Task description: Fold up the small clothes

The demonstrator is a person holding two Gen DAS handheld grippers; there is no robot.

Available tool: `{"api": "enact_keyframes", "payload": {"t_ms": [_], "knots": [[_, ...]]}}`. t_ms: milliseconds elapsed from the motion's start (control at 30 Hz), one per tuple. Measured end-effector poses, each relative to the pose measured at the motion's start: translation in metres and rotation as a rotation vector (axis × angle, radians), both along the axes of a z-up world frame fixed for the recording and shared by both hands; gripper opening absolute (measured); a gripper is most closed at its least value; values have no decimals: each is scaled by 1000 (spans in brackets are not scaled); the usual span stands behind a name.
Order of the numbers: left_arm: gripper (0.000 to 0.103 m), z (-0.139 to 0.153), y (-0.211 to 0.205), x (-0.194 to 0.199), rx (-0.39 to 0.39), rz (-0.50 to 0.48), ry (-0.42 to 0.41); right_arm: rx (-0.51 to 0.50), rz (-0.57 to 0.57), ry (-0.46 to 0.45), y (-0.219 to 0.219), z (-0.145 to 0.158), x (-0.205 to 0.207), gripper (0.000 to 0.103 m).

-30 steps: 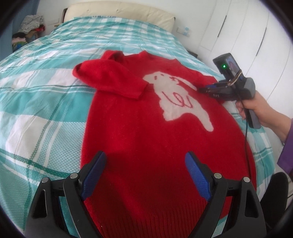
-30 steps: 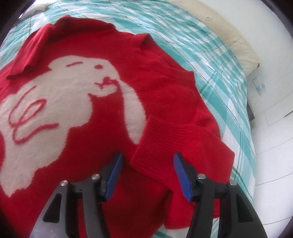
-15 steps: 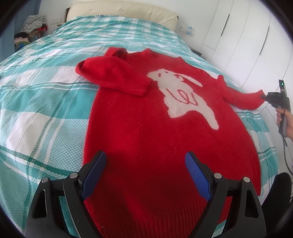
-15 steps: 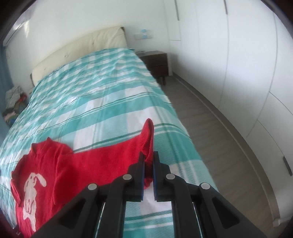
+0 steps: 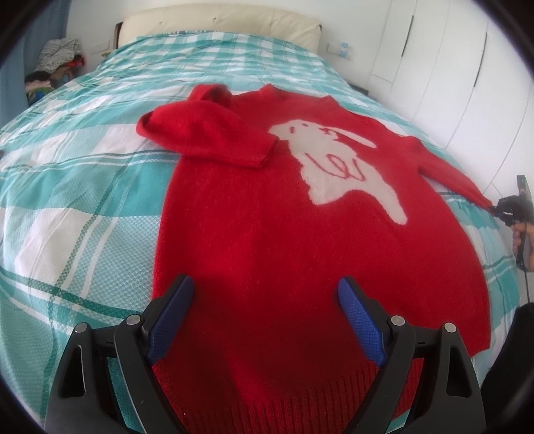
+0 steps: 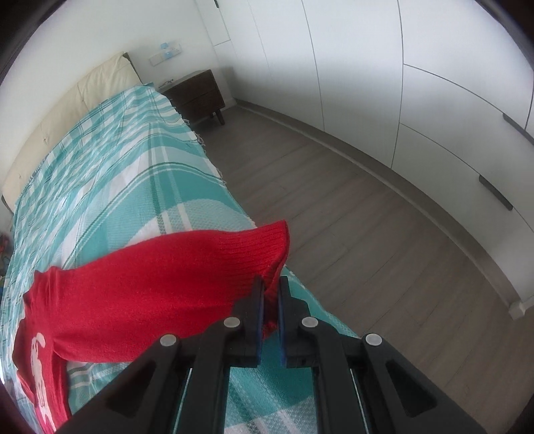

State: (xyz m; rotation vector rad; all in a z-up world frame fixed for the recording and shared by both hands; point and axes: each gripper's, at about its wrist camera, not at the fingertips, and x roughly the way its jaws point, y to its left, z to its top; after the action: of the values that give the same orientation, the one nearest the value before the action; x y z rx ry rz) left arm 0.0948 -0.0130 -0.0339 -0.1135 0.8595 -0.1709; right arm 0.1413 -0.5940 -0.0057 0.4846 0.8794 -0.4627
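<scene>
Tongs in the left hand [image 5: 265, 320] hang spread wide and empty just above the ribbed hem of a red jumper [image 5: 283, 233] lying face up on a checked bedspread [image 5: 83, 187]. Farther over, at the edge of the bed, the right-hand tongs [image 6: 270, 298] are pinched tight on the cuff of one sleeve [image 6: 187, 267], drawn out straight over the side toward the wooden floor [image 6: 350, 213]. Folding looks barely begun: the other sleeve [image 5: 207, 137] lies doubled across the chest beside the white rabbit [image 5: 337, 163], while the body is wholly unfolded, with pillows [image 5: 217, 20] and cupboards [image 6: 417, 66] beyond.
</scene>
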Motion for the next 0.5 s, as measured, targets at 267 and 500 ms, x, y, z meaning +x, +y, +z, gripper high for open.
{"api": "enact_keyframes", "payload": {"t_ms": [267, 500], "knots": [[95, 1, -3, -1, 12, -7, 9, -39, -70, 4, -3, 6, -19, 41], [95, 48, 21, -16, -22, -6, -40, -202, 76, -90, 70, 65, -54, 44]]}}
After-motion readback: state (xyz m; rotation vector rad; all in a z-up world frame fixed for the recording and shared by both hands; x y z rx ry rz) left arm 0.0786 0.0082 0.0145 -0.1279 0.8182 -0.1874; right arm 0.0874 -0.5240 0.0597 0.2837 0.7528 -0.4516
